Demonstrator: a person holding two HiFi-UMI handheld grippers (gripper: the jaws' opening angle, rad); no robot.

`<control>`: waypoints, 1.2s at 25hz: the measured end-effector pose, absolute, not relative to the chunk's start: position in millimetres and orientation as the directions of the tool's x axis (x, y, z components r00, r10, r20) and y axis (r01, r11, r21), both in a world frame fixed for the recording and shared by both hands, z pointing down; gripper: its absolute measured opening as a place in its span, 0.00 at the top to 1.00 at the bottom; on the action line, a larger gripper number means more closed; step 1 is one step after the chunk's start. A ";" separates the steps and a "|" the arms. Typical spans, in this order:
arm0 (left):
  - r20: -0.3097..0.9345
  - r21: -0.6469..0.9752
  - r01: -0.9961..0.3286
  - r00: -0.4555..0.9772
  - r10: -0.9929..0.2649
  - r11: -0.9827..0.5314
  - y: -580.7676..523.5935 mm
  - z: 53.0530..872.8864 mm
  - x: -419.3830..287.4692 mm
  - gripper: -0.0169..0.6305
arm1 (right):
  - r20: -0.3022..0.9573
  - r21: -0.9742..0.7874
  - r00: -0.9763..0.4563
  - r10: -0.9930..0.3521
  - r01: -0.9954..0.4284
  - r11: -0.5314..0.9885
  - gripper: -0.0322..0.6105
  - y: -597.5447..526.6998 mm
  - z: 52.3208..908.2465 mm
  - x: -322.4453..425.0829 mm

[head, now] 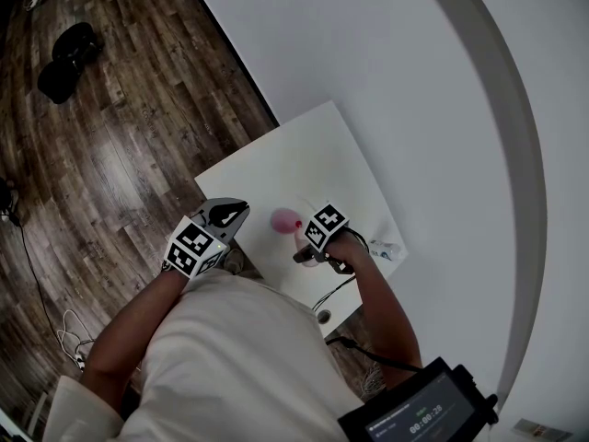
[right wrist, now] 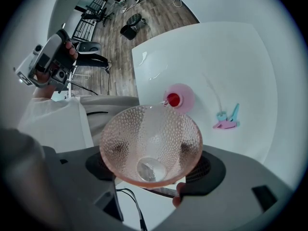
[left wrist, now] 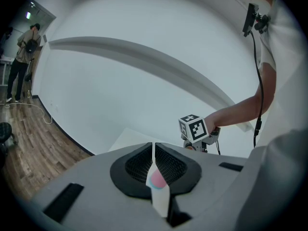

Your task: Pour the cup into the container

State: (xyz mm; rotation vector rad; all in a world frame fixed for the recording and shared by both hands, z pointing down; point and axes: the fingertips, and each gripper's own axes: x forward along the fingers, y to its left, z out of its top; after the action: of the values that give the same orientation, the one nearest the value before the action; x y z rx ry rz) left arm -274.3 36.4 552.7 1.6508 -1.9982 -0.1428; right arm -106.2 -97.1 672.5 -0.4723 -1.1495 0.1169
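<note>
Nearest, a dimpled, pink-tinged clear cup (right wrist: 144,138) clamped between the jaws of the right gripper (right wrist: 149,157), open mouth toward the camera, held above the white worktop (right wrist: 231,57) with its far rim lined up beside a small pink container (right wrist: 179,99) showing red at its centre. Just right of that container on the worktop, a small pink-and-teal object (right wrist: 227,120). Off to the left by the worktop's near edge, the left gripper (head: 226,215), jaws pressed together on nothing, apart from the cup; dark wooden floor (head: 110,155) beyond.
</note>
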 end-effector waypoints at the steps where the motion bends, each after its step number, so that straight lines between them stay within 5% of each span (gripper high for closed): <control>1: 0.335 0.409 -0.879 -0.105 -0.937 0.244 36.4 552.7 -274.2 0.96 | 0.848 -0.419 0.416 0.328 0.148 0.896 0.37 -96.9 672.3 -106.2; 30: 0.333 0.410 -0.880 -0.099 -0.938 0.239 40.2 557.7 -267.1 0.95 | 0.823 -0.434 0.462 0.330 0.137 0.890 0.37 -99.2 667.5 -104.9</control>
State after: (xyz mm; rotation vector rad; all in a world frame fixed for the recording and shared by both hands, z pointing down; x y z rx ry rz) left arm -267.1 40.2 557.7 1.6570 -1.9936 -0.1437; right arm -104.9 -99.2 667.5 -0.4818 -1.0952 0.1242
